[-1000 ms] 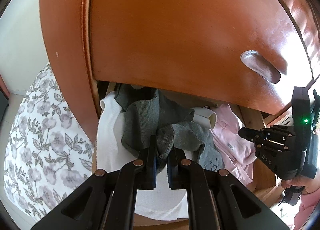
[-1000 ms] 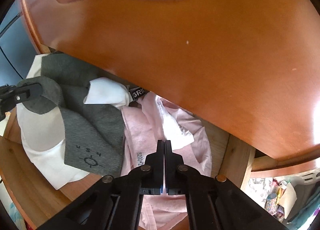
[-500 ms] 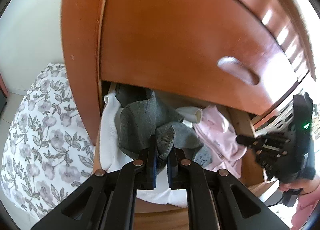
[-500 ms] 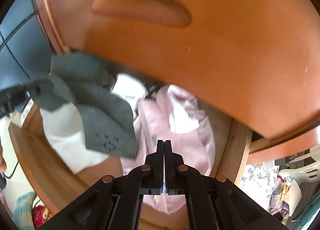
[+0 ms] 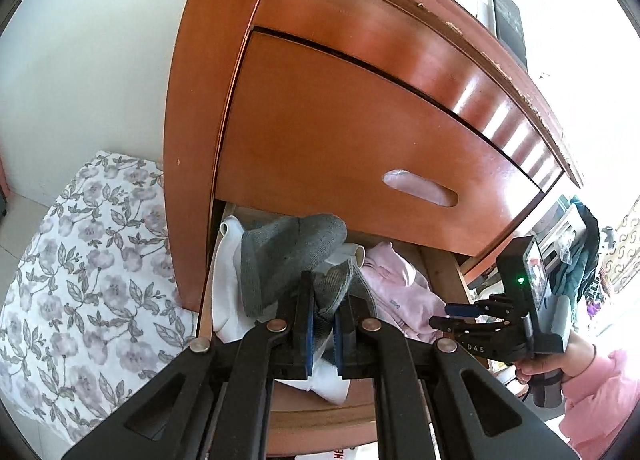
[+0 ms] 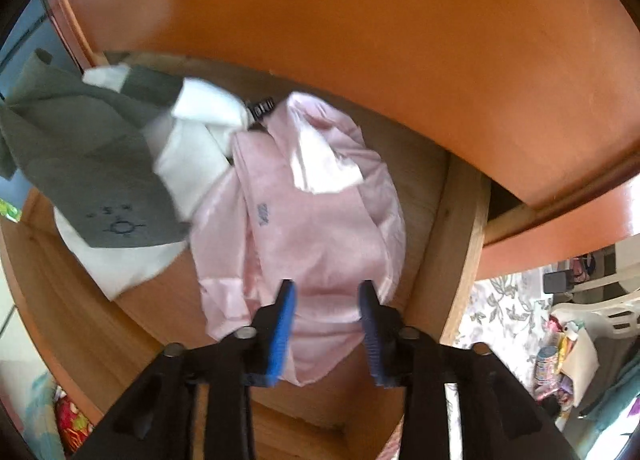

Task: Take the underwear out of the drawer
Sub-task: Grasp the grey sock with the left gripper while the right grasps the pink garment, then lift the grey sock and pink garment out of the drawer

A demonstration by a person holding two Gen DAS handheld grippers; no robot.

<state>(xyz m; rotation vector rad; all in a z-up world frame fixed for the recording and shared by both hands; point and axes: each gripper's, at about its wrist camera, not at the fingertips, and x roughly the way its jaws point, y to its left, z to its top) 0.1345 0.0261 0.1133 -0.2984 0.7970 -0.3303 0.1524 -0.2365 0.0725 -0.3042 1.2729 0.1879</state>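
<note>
Holding now: my left gripper (image 5: 321,324) pinches the grey underwear (image 5: 288,256), lifted partly above the drawer (image 6: 460,227).
Right gripper (image 6: 326,324): jaws have just been opening, spread over the pink underwear (image 6: 320,227), not squeezing it.
Done: grey piece is partly up.
Left: pink and white cloth (image 5: 226,300) lie inside.
Hard to see: drawer's back hides under the upper drawer front (image 5: 360,131); right view is blurry.

Left gripper (image 5: 322,324) clamped tight, right gripper (image 6: 328,324) angled steeply down, jaws just opening, nothing pinched
</note>
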